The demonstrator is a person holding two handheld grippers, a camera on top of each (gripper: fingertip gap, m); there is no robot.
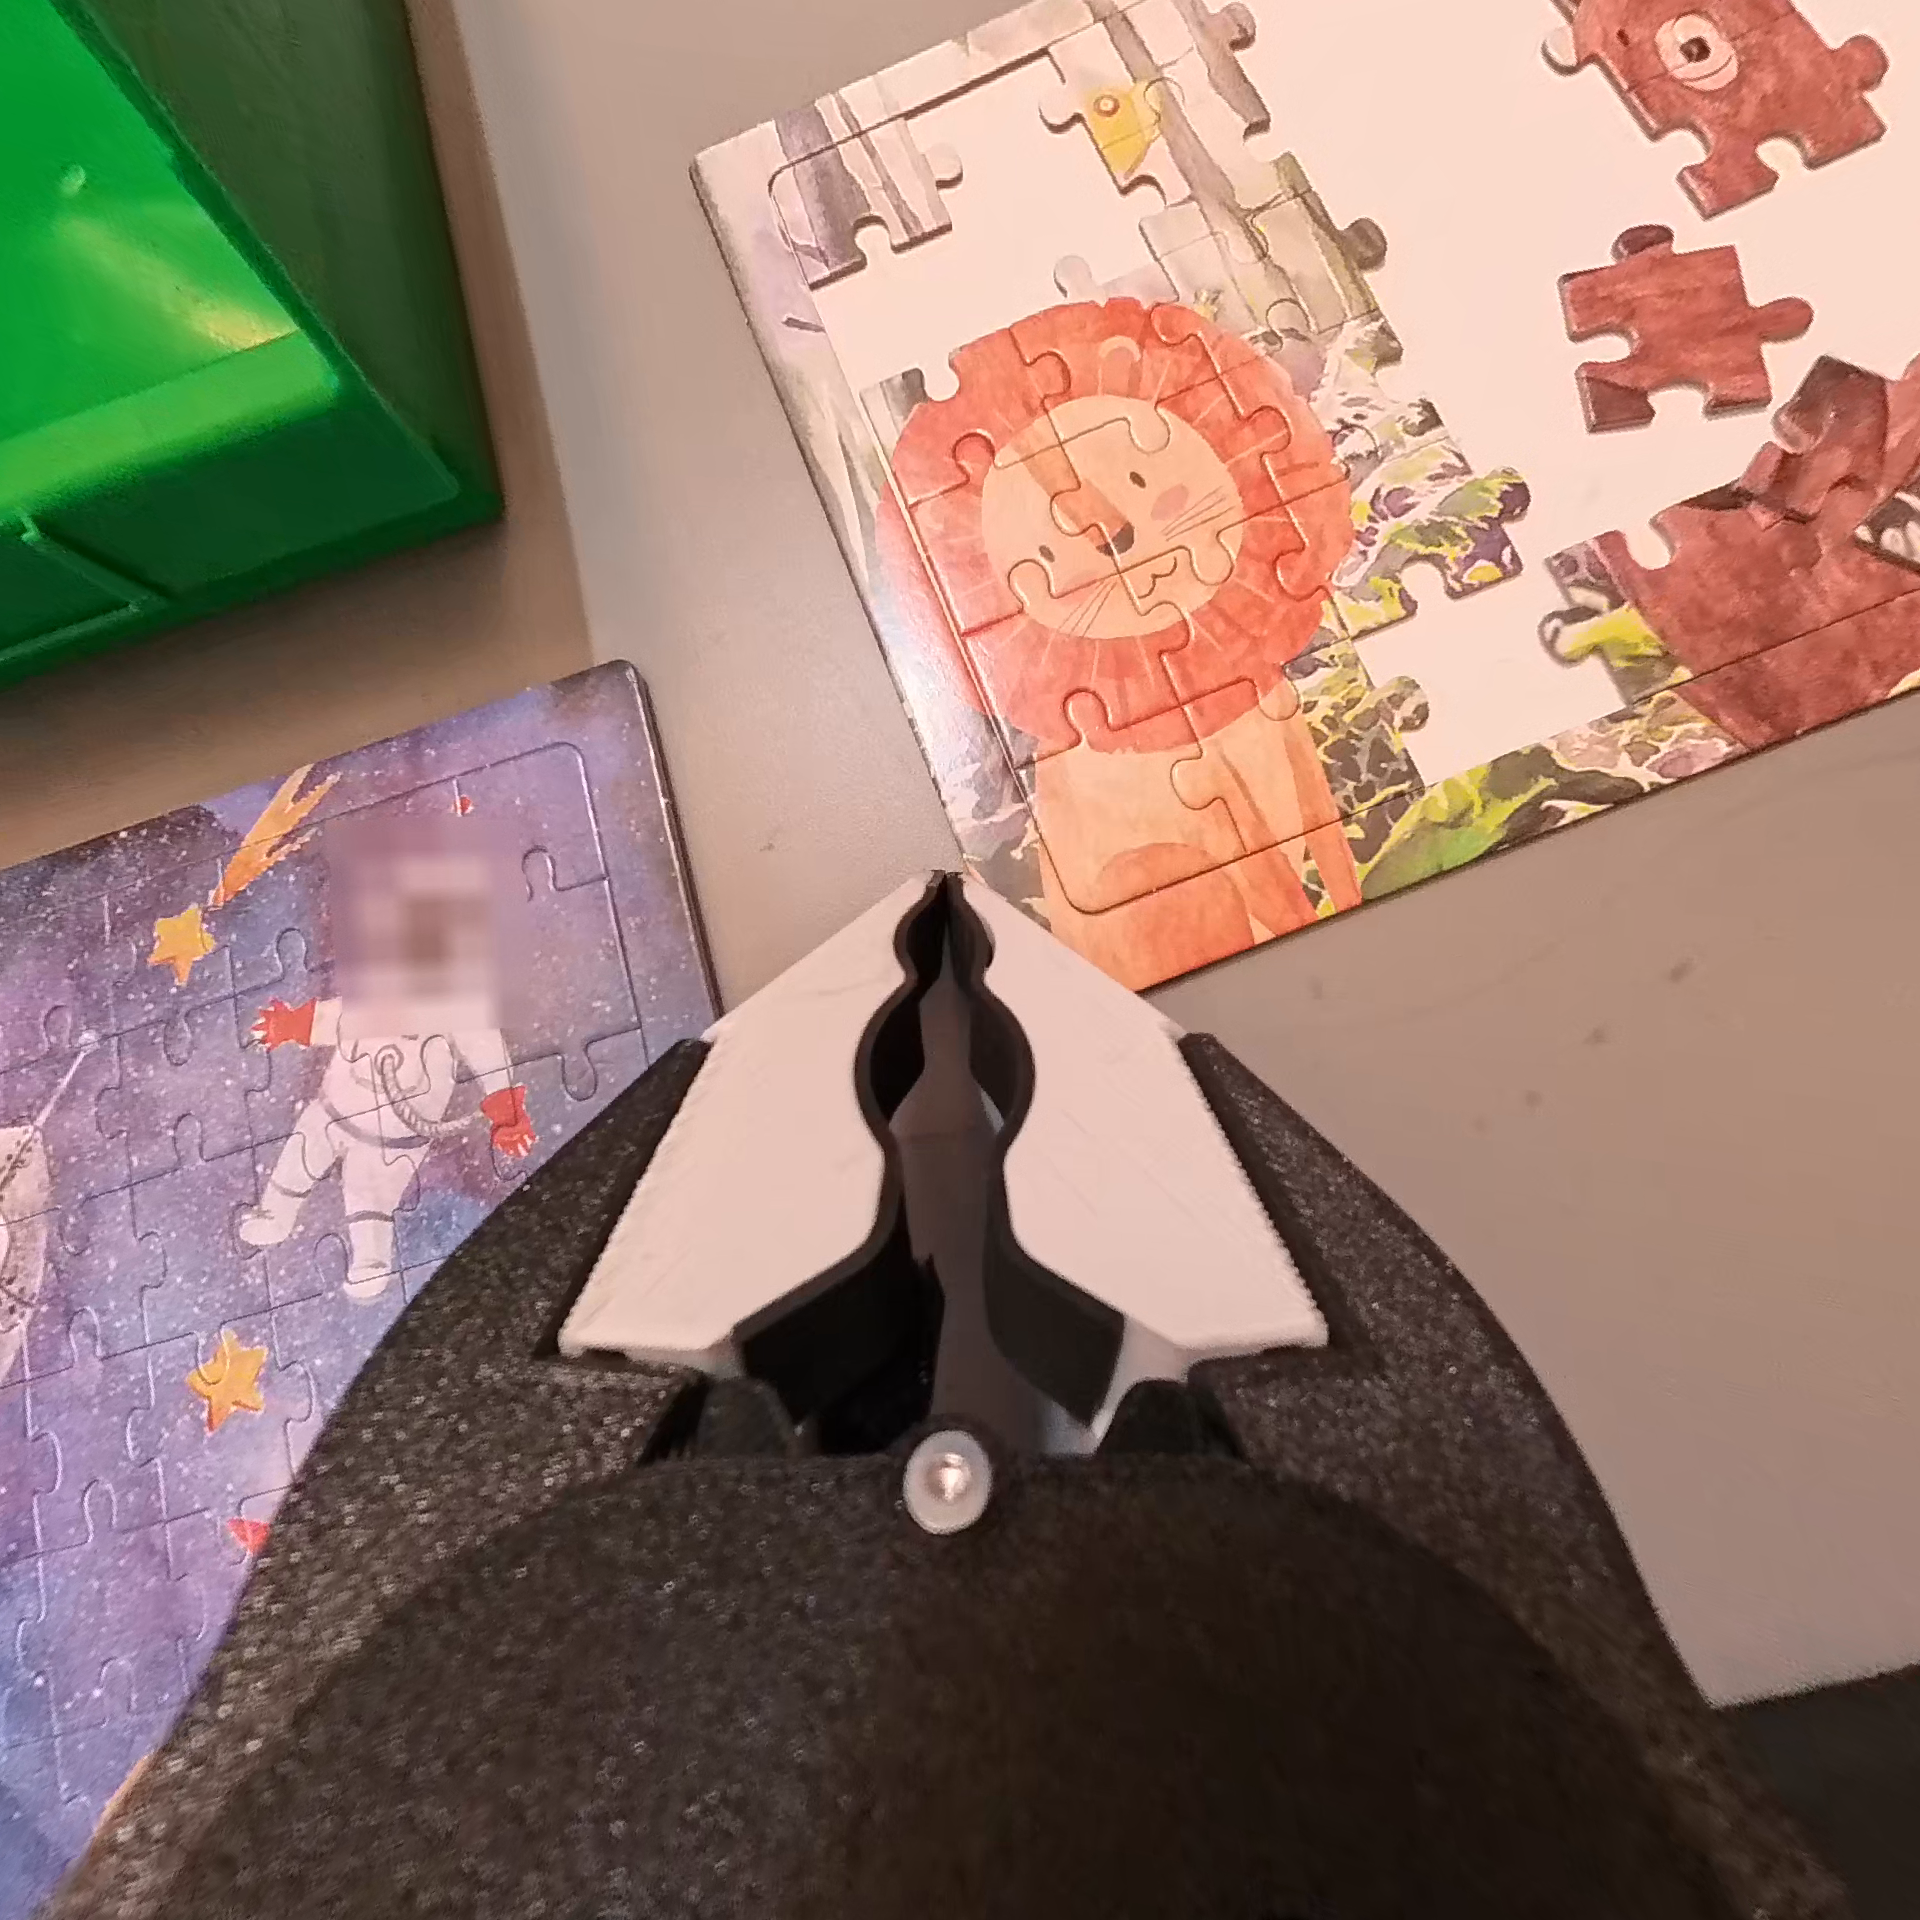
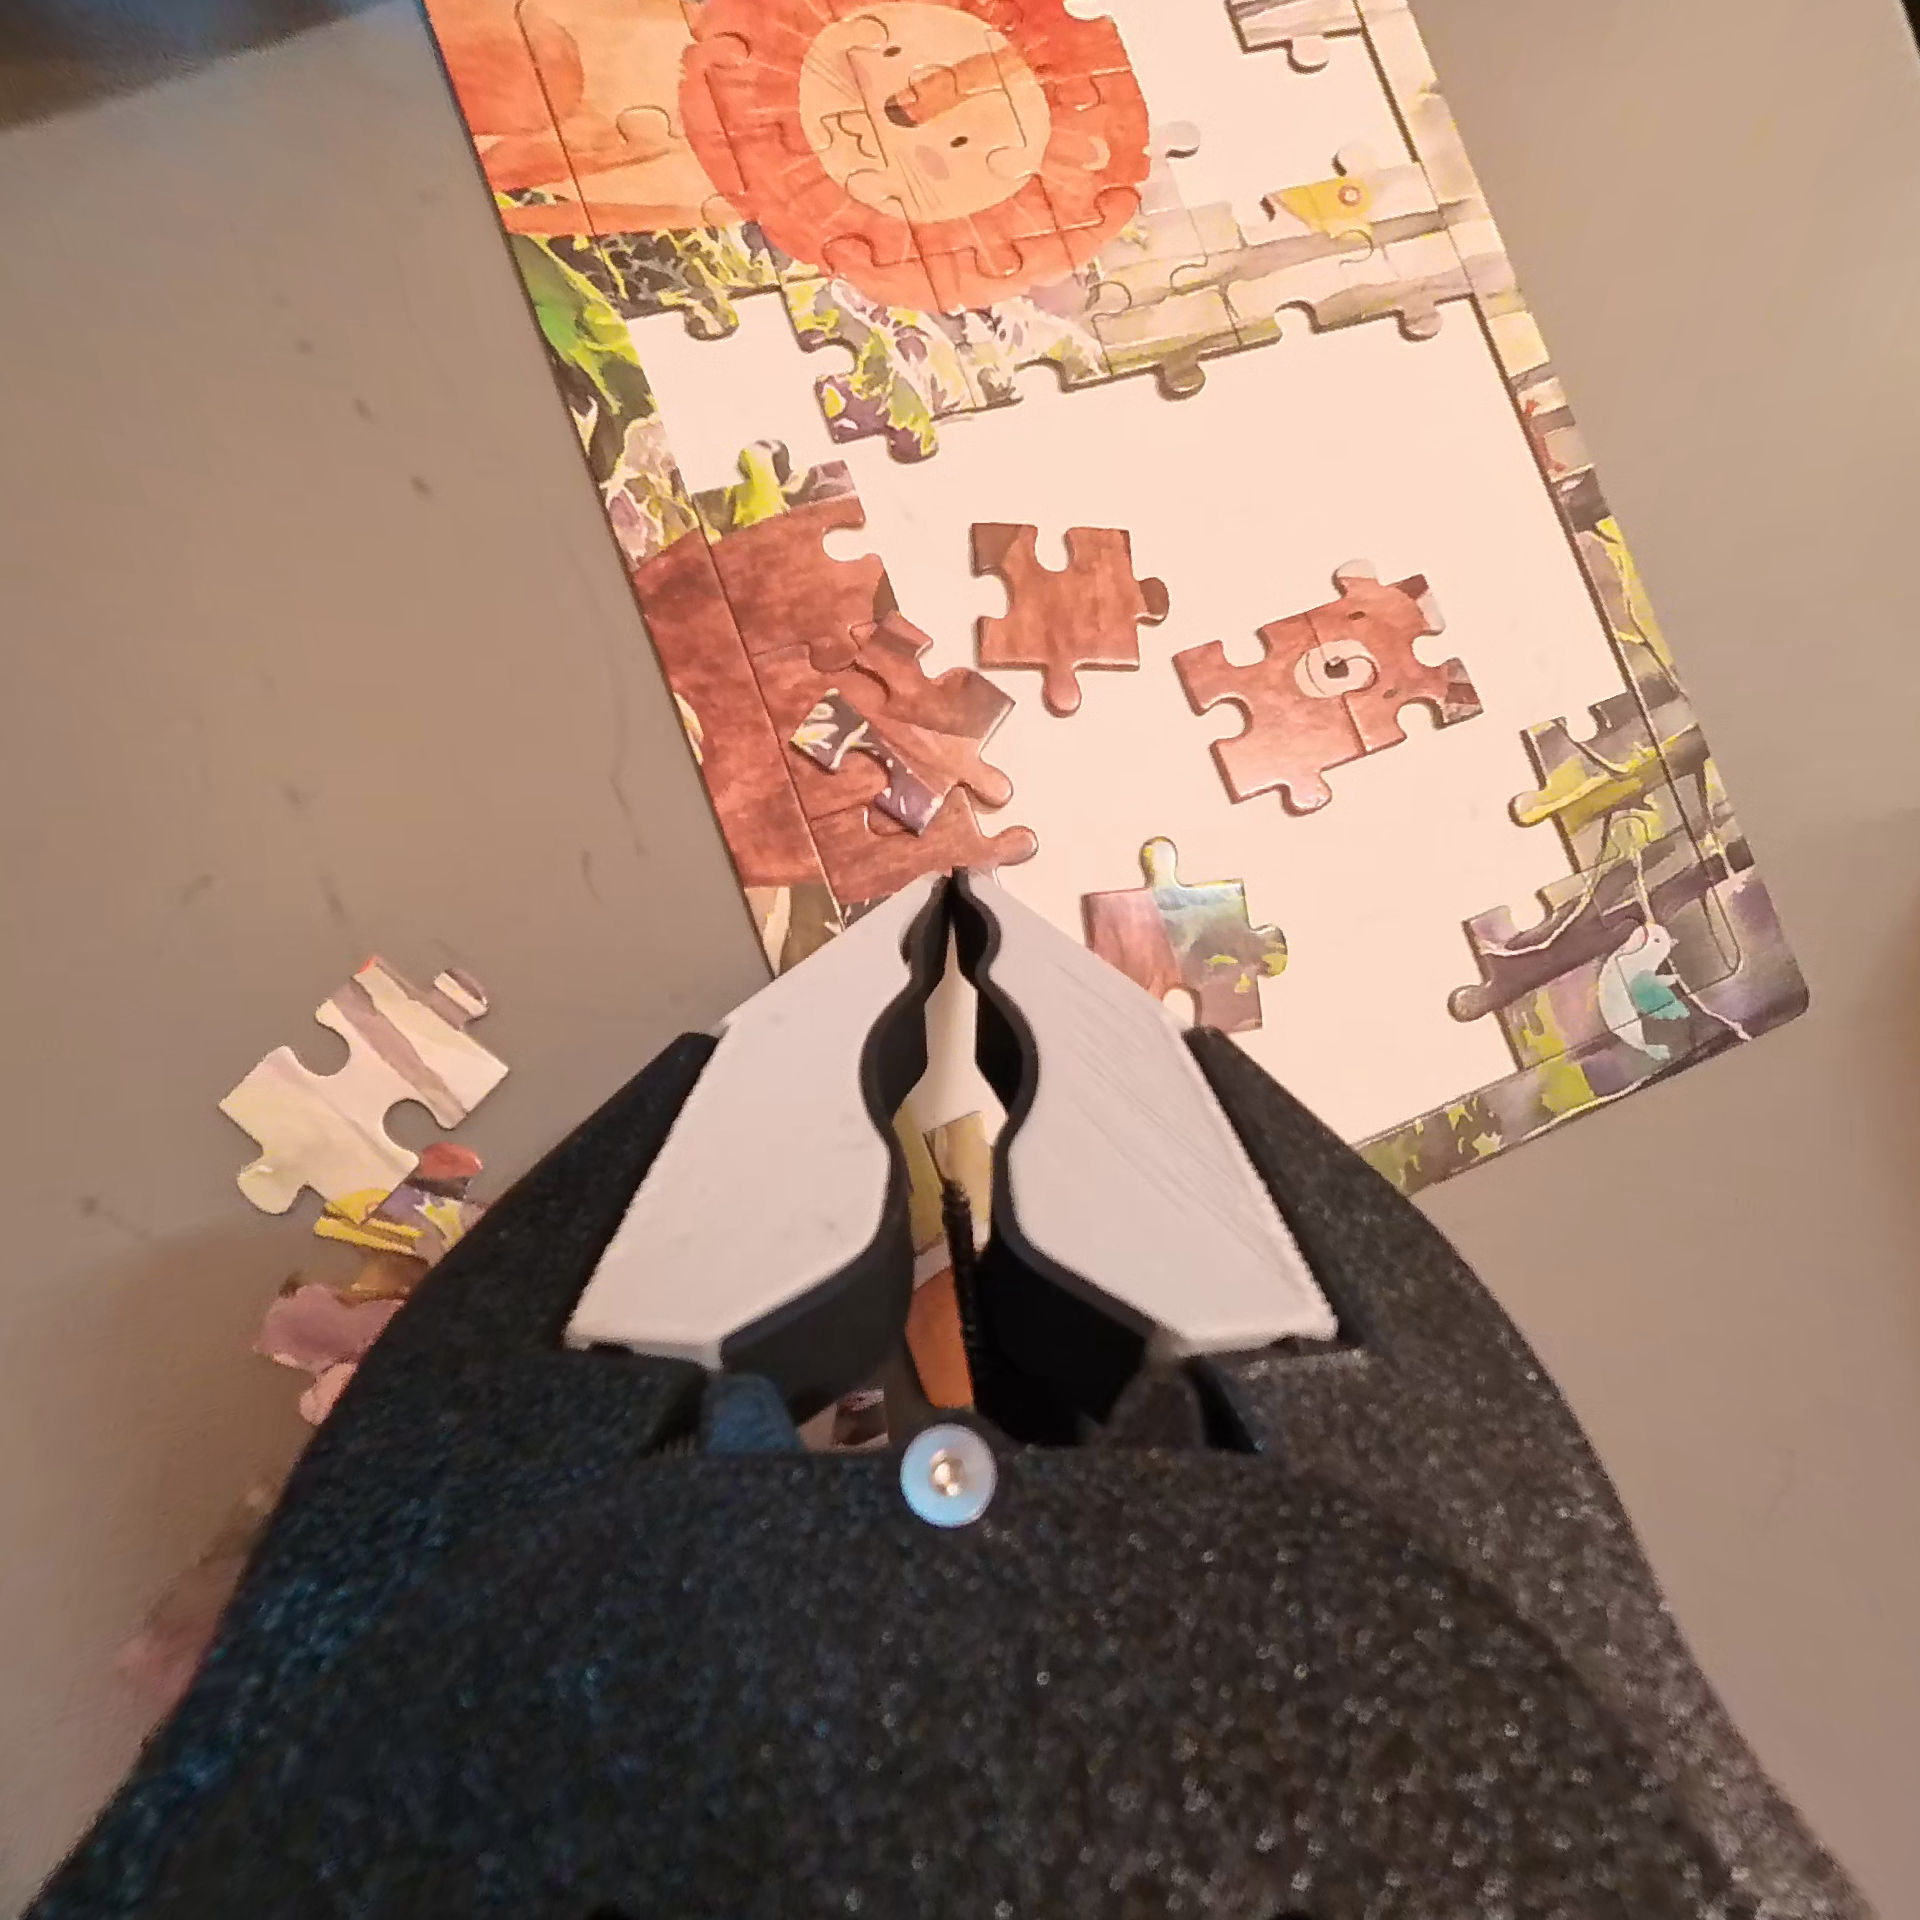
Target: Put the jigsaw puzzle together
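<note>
The lion jigsaw board [image 1: 1455, 260] lies at the upper right of the left wrist view, with the orange lion [image 1: 1122, 520] assembled. Loose brown pieces [image 1: 1673, 332] and a bear-face piece [image 1: 1725, 94] lie on its bare white part. My left gripper [image 1: 948, 881] is shut and empty, over the table just off the board's near-left corner. In the right wrist view the board [image 2: 1299, 468] runs up the middle. My right gripper [image 2: 954, 878] is shut and empty at the board's near edge, just below a tilted brown piece [image 2: 914, 727]. A single brown piece [image 2: 1060, 618] and a joined bear-face pair [image 2: 1330, 686] lie loose.
A finished space puzzle [image 1: 343, 1039] lies left of my left gripper. A green bin [image 1: 208, 364] stands at the far left. Several loose pieces [image 2: 364, 1081] lie on the grey table left of my right gripper. Another piece [image 2: 1184, 951] lies on the board to its right. Left tips to right tips: about 20 cm.
</note>
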